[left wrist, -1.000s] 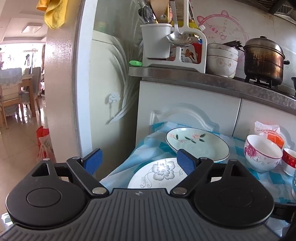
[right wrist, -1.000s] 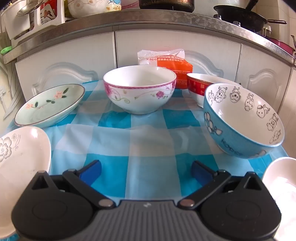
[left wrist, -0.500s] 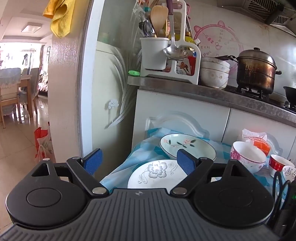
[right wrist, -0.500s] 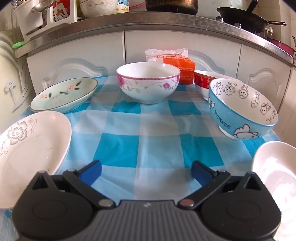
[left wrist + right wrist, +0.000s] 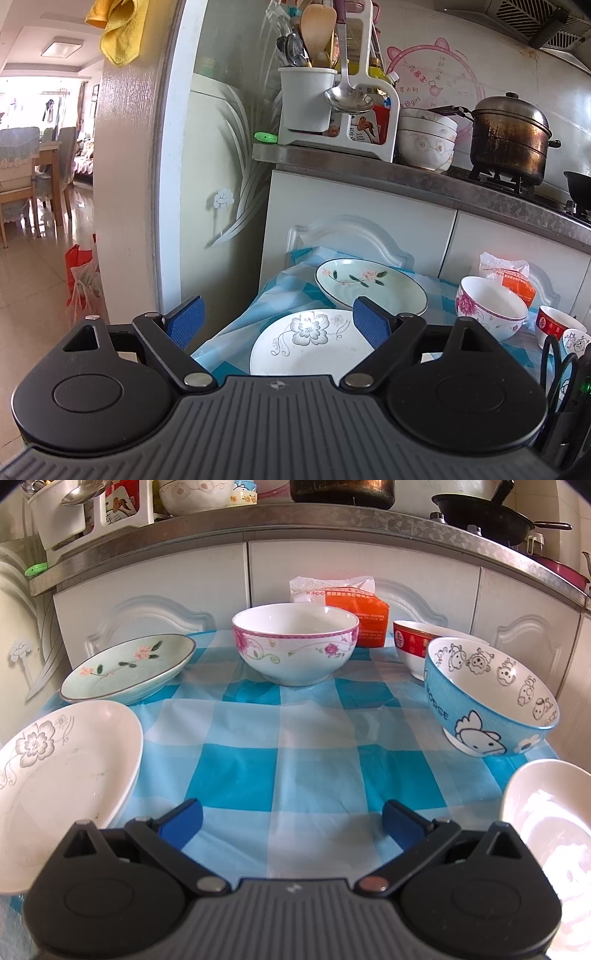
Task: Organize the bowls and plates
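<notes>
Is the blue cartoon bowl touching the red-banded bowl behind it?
Cannot tell. In the right wrist view the blue cartoon bowl overlaps the red-banded bowl, hiding where their sides would meet; the left wrist view shows only slivers of both.

White plate (image 5: 66, 775) with grey flower print, near left on blue-checked cloth. Pale green plate (image 5: 129, 670) with pink blossoms behind it, rim tilted up, edges close or touching. Pink-floral bowl (image 5: 295, 642) upright, centre back. Red-banded bowl (image 5: 413, 642) behind cartoon-printed blue bowl (image 5: 491, 698), which leans toward camera. Plain white bowl (image 5: 550, 834) near right, partly cut off. All empty, none stacked.
</notes>
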A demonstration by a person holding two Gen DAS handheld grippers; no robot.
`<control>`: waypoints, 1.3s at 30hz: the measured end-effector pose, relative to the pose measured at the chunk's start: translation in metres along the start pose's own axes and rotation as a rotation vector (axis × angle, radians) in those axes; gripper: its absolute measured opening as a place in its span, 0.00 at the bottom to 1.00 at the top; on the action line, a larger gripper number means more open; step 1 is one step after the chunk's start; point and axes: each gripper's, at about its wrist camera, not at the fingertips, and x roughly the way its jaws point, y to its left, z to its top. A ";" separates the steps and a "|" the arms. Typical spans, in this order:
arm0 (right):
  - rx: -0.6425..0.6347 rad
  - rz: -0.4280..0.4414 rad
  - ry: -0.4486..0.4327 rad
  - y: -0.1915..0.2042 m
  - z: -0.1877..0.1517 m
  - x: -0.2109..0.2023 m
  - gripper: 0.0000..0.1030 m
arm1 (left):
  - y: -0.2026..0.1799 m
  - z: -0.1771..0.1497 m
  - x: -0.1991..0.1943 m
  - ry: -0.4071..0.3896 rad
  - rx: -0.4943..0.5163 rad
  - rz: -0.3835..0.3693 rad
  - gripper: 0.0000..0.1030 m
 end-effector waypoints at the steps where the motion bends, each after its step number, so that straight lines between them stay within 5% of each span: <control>1: 0.000 0.000 0.000 0.000 0.000 0.000 1.00 | 0.000 0.001 0.000 0.000 0.001 -0.001 1.00; 39: -0.001 -0.002 0.000 0.000 0.000 -0.001 1.00 | 0.004 0.000 0.020 0.012 0.022 0.042 1.00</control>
